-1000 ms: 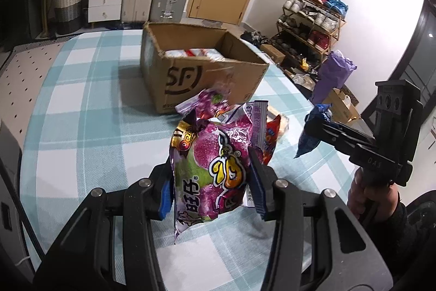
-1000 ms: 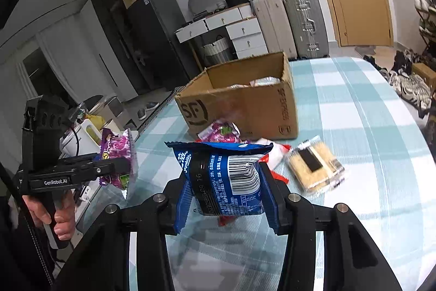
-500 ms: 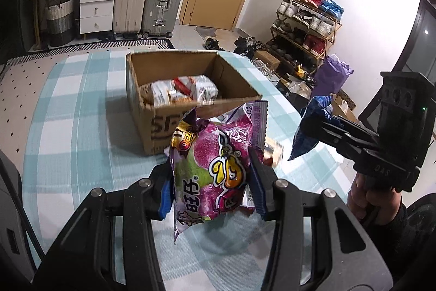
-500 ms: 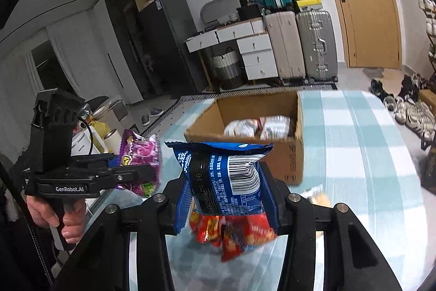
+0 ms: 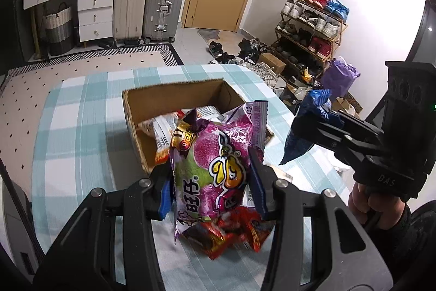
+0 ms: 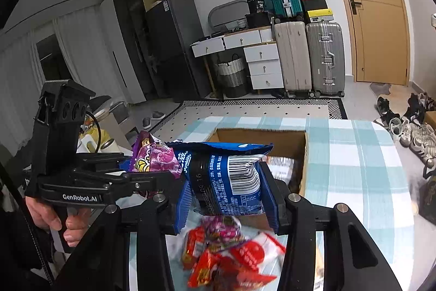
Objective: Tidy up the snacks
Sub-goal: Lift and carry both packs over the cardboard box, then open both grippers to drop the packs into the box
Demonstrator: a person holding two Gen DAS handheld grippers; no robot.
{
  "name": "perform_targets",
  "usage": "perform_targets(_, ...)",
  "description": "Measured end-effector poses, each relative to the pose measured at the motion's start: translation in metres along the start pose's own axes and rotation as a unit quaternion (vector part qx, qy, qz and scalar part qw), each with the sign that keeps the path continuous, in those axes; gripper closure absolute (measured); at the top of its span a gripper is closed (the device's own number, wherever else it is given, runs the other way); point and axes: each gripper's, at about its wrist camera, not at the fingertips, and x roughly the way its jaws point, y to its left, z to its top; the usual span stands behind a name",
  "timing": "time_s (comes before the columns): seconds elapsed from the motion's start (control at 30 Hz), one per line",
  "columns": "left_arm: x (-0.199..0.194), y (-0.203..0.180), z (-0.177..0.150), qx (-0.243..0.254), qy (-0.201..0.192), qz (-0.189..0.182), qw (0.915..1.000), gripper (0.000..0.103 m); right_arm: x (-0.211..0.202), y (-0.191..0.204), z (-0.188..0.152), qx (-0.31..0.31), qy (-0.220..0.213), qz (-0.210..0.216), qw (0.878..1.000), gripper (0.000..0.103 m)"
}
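My left gripper (image 5: 212, 187) is shut on a purple snack bag (image 5: 215, 171) and holds it above the near edge of the open cardboard box (image 5: 141, 105). My right gripper (image 6: 227, 190) is shut on a blue snack bag (image 6: 226, 182), also raised near the box (image 6: 302, 154). The right gripper and its blue bag (image 5: 308, 132) show at the right of the left wrist view. The left gripper and purple bag (image 6: 152, 160) show at the left of the right wrist view. White snack packs (image 5: 160, 127) lie inside the box.
Red snack packets (image 6: 231, 258) lie on the checked tablecloth (image 5: 81, 127) below both grippers; they also show in the left wrist view (image 5: 229, 233). Suitcases (image 5: 147, 4) and a door stand beyond the table; a shoe rack (image 5: 310, 26) is at the right.
Both grippers have risen and moved forward toward the box with their bags. The box interior now shows from above, and the loose packets lie beneath the grippers.
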Motion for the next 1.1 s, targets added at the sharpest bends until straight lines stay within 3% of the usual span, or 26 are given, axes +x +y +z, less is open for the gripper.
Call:
perform_targets(0.47, 0.056, 0.028, 0.058, -0.017, 0.009, 0.011, 0.9997, 0.060, 0.064, -0.036, 0.043, 0.018, 0.021, -0.007, 1.000, 0.057)
perform_targets(1.03, 0.120, 0.046, 0.065, -0.015, 0.041, 0.005, 0.9990, 0.060, 0.125, -0.065, 0.035, 0.019, 0.052, -0.022, 0.998, 0.057)
perform_targets(1.07, 0.121, 0.047, 0.066, -0.017, 0.041, 0.000, 0.9990, 0.059, 0.127, -0.066, 0.036, 0.018, 0.052, -0.025, 0.998, 0.057)
perform_targets(1.1, 0.125, 0.048, 0.067, -0.021, 0.044, 0.003, 0.9988, 0.048, 0.128, -0.067, 0.035, 0.017, 0.053, -0.026, 0.998, 0.057)
